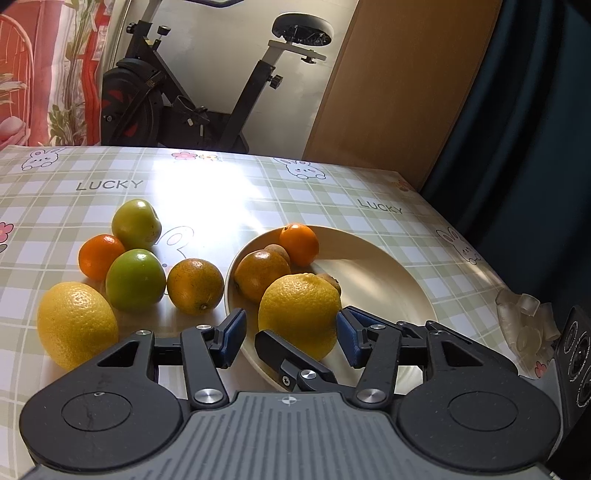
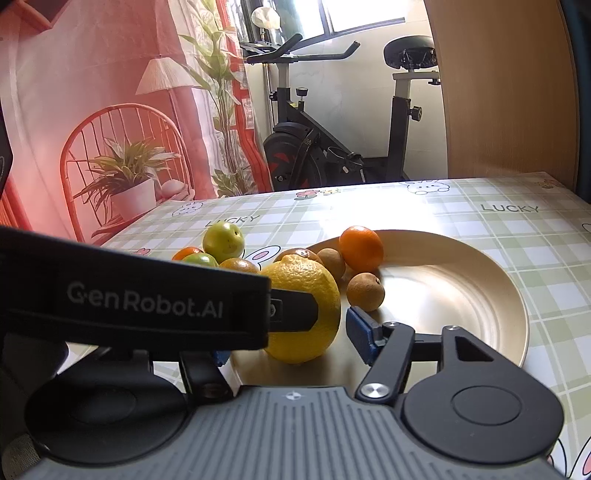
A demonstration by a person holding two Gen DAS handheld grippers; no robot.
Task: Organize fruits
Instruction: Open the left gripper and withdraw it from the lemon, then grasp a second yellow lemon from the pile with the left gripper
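Now the right gripper [image 2: 295, 332] stands open around the lemon [image 2: 301, 310] on the plate [image 2: 480, 295]; withdraw straight back without nudging it. Left gripper [image 1: 291, 332] open, empty.

Pretty clearly someone's home I'm in: an exercise bike [image 2: 325, 136] parked by the window [image 2: 354, 16], a wooden door [image 1: 399, 85], and a table [image 1: 221, 184] covered in a cute checked cloth with bunnies and "LUCKY" printed on it.
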